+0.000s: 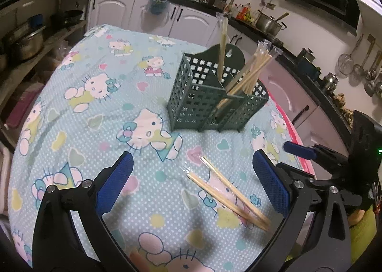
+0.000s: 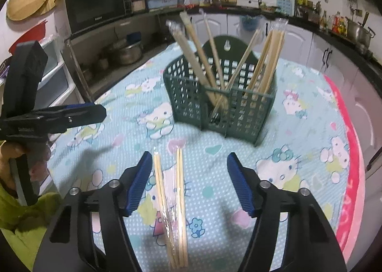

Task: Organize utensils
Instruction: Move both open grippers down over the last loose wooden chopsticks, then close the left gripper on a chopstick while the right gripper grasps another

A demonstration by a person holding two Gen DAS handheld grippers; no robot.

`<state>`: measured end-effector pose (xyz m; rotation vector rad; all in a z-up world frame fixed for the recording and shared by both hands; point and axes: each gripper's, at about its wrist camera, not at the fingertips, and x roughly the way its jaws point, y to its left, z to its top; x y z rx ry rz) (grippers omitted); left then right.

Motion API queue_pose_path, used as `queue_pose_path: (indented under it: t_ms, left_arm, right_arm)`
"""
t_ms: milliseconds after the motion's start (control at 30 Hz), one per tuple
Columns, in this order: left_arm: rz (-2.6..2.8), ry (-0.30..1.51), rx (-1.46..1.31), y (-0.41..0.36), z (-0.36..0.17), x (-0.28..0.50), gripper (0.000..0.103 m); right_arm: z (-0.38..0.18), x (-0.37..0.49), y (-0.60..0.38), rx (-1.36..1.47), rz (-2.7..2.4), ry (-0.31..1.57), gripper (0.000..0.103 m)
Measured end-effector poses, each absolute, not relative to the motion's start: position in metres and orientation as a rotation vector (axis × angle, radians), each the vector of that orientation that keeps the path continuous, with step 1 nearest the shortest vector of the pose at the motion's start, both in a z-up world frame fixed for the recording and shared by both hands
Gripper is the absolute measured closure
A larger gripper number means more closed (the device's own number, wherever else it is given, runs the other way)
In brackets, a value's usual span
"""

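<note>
Cartoon-print tabletop (image 2: 310, 152): wrapped chopsticks (image 2: 170, 200) lie before the green basket (image 2: 214, 109); both grippers' jaws are spread apart, empty. Slippery wrapping could be fumbled.

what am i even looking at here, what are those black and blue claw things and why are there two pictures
Each picture comes from a camera mounted on a hand-held gripper, looking out along its two blue-padded fingers. One view belongs to the left gripper, the other to the right gripper. A person holds one in each hand; no robot arm is involved. Both are open and hold nothing. On the cartoon-cat tablecloth stands a green utensil basket with wrapped chopsticks standing in it. More wrapped chopsticks lie loose on the cloth in front of it.
</note>
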<state>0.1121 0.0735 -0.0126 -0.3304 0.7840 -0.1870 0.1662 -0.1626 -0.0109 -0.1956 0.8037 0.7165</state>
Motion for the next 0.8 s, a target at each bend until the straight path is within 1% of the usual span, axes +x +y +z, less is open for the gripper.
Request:
queue_pose_path:
  t_ms: [33,67,133,167,200,233,267,333,400,700,767,800]
  left_arm:
    - [-0.192,0.792,-0.332,0.073,-0.014,0.113,0.021]
    - [-0.201,0.804,-0.335,0.072,-0.017,0.113,0.025]
    - [-0.215,0.826,-0.342,0.071,-0.022,0.114,0.039]
    - [-0.226,0.843,-0.347,0.070,-0.026,0.115,0.043]
    - [-0.235,0.861,-0.355,0.069,-0.030,0.116,0.052]
    - [-0.242,0.871,-0.362,0.068,-0.033,0.117,0.061]
    - [-0.255,0.891,-0.377,0.067,-0.038,0.118,0.065]
    - [-0.269,0.917,-0.401,0.066,-0.047,0.120,0.076]
    - [-0.285,0.950,-0.426,0.064,-0.056,0.123,0.081]
    - [-0.324,1.058,-0.548,0.064,-0.089,0.139,0.081]
    - [-0.328,1.074,-0.563,0.064,-0.093,0.143,0.080]
    - [-0.330,1.082,-0.566,0.063,-0.095,0.146,0.076]
  right_arm:
    - [-0.013,0.167,-0.162,-0.197,0.718,0.812,0.045]
    - [-0.017,0.168,-0.161,-0.197,0.721,0.825,0.048]
    - [-0.022,0.170,-0.160,-0.196,0.730,0.843,0.052]
    - [-0.026,0.172,-0.159,-0.195,0.736,0.858,0.056]
    - [-0.029,0.173,-0.157,-0.197,0.739,0.869,0.059]
    - [-0.032,0.174,-0.156,-0.198,0.741,0.877,0.060]
    - [-0.036,0.175,-0.154,-0.203,0.747,0.890,0.063]
    - [-0.043,0.177,-0.151,-0.214,0.758,0.913,0.067]
    - [-0.050,0.177,-0.147,-0.222,0.772,0.933,0.070]
    - [-0.078,0.189,-0.130,-0.229,0.816,1.029,0.077]
    - [-0.084,0.196,-0.126,-0.229,0.820,1.050,0.078]
    - [-0.086,0.199,-0.124,-0.229,0.819,1.061,0.078]
